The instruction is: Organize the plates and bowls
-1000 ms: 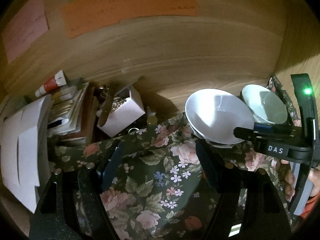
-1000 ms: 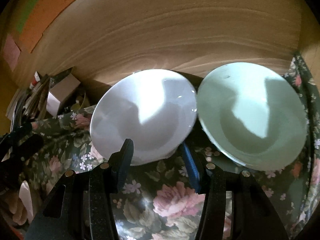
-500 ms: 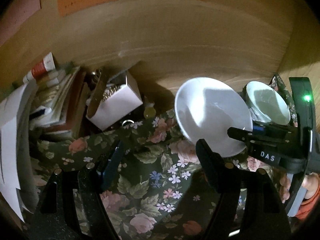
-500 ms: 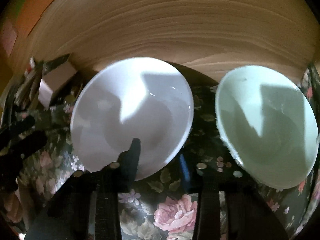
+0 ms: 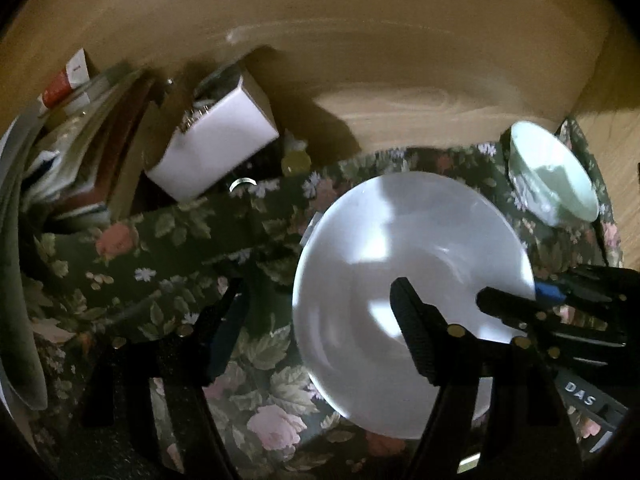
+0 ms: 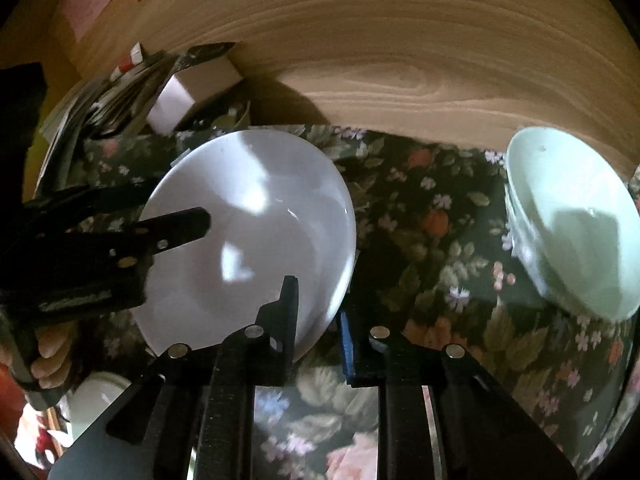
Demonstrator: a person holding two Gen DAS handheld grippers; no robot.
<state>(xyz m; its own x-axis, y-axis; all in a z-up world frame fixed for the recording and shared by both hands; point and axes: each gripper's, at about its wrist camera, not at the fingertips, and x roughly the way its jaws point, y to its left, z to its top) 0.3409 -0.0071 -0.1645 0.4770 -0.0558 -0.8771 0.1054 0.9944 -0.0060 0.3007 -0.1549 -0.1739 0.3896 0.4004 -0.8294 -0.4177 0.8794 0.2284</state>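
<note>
White bowl: a wide white bowl (image 6: 256,240) is tipped up on edge over the floral cloth (image 6: 420,248) on the counter.
Right tool: the right tool (image 6: 318,312) is closed on the near rim of the white bowl, one finger inside, one outside.
Left tool: the left tool (image 5: 320,312) stands wide open and holds nothing; its right finger (image 5: 416,332) overlaps the white bowl's inside, and contact cannot be told.
Green bowl: a pale green bowl (image 6: 572,224) sits tilted to the right of the white bowl, well apart, close to the cloth's right edge.
Open room: bare cloth lies between the two bowls; the wooden wall (image 6: 400,52) rises just behind the white bowl.
Clutter: left of the white bowl, a white box (image 5: 216,148) and a stack of papers (image 5: 68,160) crowd the wall.
Change: a second ago the two bowls were almost touching rim to rim; now a broad gap separates them, and the white bowl sits nearer the left tool.
Views: only the right wrist view shows the grip on the rim and fingers (image 6: 48,356) holding the left tool's handle; only the left wrist view shows a small yellowish jar (image 5: 296,160) beside the white box.
</note>
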